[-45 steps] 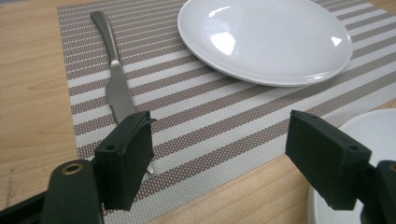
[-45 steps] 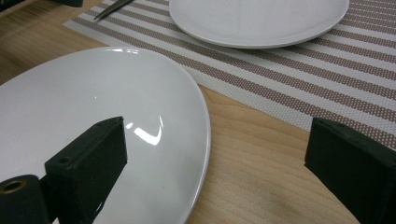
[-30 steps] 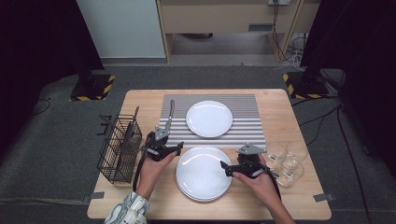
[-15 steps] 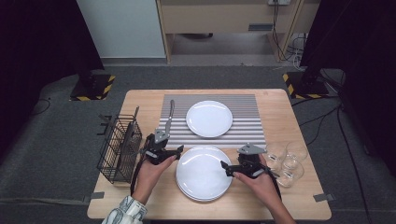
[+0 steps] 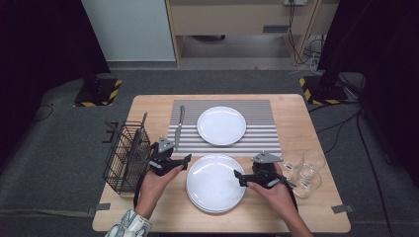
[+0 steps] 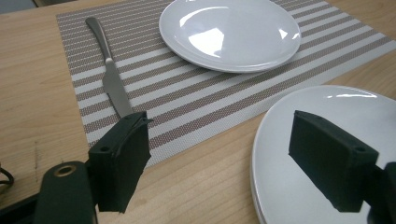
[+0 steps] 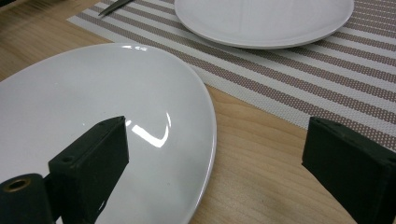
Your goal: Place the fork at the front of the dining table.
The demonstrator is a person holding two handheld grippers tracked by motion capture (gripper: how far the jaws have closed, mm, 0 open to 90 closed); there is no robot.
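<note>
- Landmark: near plate stack [image 5: 215, 182], white plates on the wooden worktop [image 5: 306, 123], front centre, just short of the striped placemat [image 5: 257, 140].
- Wire cutlery basket [image 5: 126, 158] stands well left of the stack, at the worktop's left edge. Nothing moved there.
- Table knife [image 5: 179, 123] lies on the placemat's left strip, beyond and left of the stack, untouched across the frames.
- Left tool [image 5: 170, 160]: barely shifted over the last second, sits at the stack's left rim. Jaws wide apart, holding nothing. In the left gripper view one jaw is over the stack's rim, the other over bare wood, so the rim [image 6: 261, 154] sits between them. No pad contact that I can see.
- The stack itself has not moved; it lies flat on the wood.
- Right tool [image 5: 247, 177]: stationary, at the stack's right rim. Jaws spread wide and empty; in the right gripper view one hangs over the plate surface [image 7: 93, 107], the other over wood right of the rim.
- Second plate [image 5: 221, 125] rests alone on the placemat, beyond the stack.
- Clear glasses [image 5: 304, 170] sit right of the stack, just beside the right hand.
- Read: both tools staged either side of the stack, grasp not yet made. Likely next is closing on the top plate's rim.
- Pose: both forearms come in from the near edge, tools low and roughly level, pointing inward at the stack.
</note>
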